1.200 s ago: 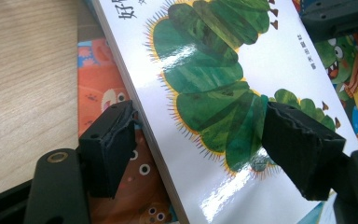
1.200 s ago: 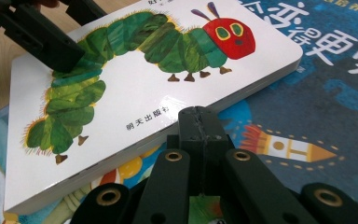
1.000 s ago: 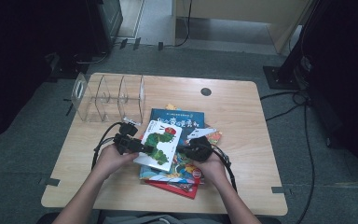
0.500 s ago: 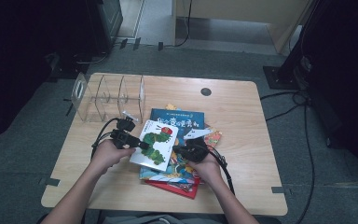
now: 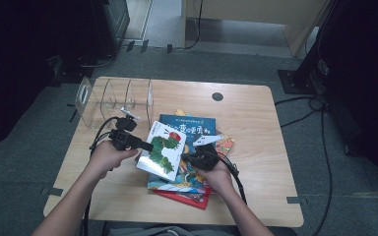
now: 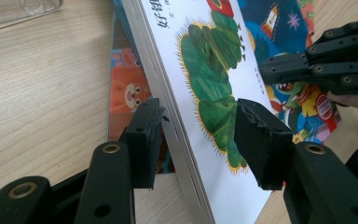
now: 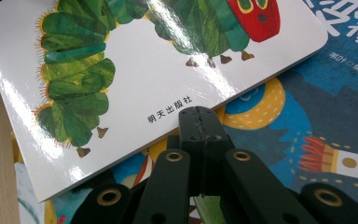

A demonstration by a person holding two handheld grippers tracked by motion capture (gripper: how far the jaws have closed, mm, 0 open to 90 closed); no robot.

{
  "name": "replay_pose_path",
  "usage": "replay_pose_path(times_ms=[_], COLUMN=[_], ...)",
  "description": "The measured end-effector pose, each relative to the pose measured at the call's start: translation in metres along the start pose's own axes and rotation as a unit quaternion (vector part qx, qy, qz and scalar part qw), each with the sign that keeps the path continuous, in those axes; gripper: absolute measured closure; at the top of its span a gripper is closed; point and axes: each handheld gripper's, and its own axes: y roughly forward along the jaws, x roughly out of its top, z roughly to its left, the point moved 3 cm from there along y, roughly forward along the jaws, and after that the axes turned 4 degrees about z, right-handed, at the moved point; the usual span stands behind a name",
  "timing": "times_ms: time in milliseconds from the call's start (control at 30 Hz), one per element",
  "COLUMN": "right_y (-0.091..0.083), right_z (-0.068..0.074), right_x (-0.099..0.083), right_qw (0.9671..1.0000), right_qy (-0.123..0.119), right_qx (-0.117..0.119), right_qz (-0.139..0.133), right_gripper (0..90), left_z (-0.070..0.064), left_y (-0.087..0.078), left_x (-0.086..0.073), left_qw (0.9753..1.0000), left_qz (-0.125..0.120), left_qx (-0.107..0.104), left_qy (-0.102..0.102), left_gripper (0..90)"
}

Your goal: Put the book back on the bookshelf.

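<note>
Lifting white glossy caterpillar board book point(image 5: 161, 150) off the colourful book pile point(image 5: 187, 184) at frame centre: left gripper point(image 5: 145, 145) jaws are straddling its edge, apparently not clamping yet, right gripper point(image 7: 198, 116) jaws are pressed together under its rim; transfer to clear acrylic rack point(image 5: 115, 101), upper left, is pending.

Both grippers black: left gripper point(image 5: 145, 146) and right gripper point(image 5: 193, 158) w/ perforated link arms, brass-coloured rivets, black cables trailing. Forearms bare, no sleeves.
</note>
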Motion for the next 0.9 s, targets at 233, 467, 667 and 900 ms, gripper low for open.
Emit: replay_pose_path(times_ms=[233, 467, 667, 900], right_y=[0.001, 0.003, 0.004, 0.003], right_z=[-0.001, 0.002, 0.005, 0.005], right_x=[0.001, 0.003, 0.003, 0.003], right_qw=[1.0000, 1.0000, 0.9998, 0.9996], right_qy=[0.001, -0.005, -0.019, -0.027], right_qx=[0.005, 0.000, -0.003, -0.007], right_qz=[0.001, 0.000, 0.001, 0.004], right_gripper=[90.0, 90.0, 90.0, 90.0], left_z=[0.002, 0.013, 0.021, 0.021], left_y=[0.005, 0.015, 0.030, 0.032], left_x=[-0.001, -0.011, -0.020, -0.028], left_qw=[0.9998, 0.9997, 0.9993, 0.9994], left_qz=[0.007, 0.005, 0.022, 0.003], left_qx=[0.021, 0.021, 0.020, 0.005], left_qy=[0.002, -0.013, -0.024, -0.035], left_gripper=[52.7, 52.8, 52.2, 51.9])
